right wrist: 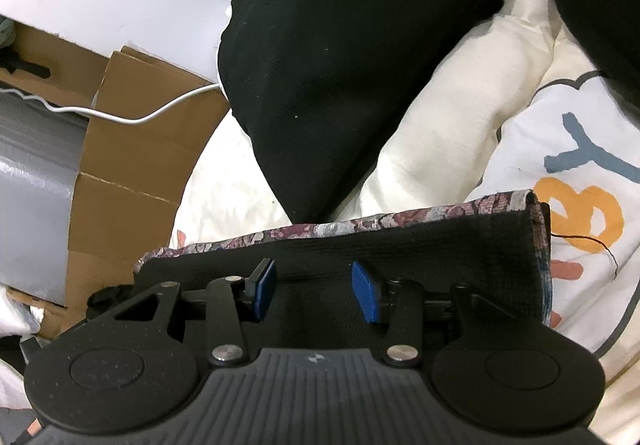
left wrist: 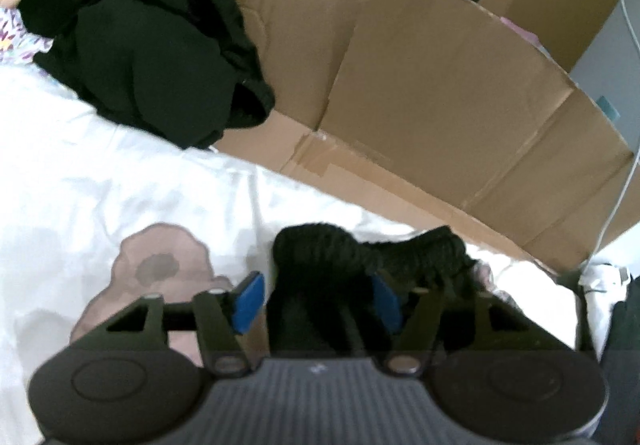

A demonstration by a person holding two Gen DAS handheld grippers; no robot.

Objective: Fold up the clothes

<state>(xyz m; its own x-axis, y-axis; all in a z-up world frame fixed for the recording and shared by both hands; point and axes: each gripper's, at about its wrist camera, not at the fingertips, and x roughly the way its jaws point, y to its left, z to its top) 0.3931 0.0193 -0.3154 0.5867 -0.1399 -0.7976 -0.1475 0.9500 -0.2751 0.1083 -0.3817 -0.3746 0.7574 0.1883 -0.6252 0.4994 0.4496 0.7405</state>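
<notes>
Left wrist view: cardboard box [left wrist: 420, 85] lies flattened; left gripper [left wrist: 316, 297] fingers wide around black knit [left wrist: 320, 253].

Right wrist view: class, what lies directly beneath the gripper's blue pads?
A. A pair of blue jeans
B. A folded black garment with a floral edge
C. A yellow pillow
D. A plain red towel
B: the right gripper sits over a folded black garment whose floral-patterned edge shows along its far side and right end, lying on the white bedding.
</notes>
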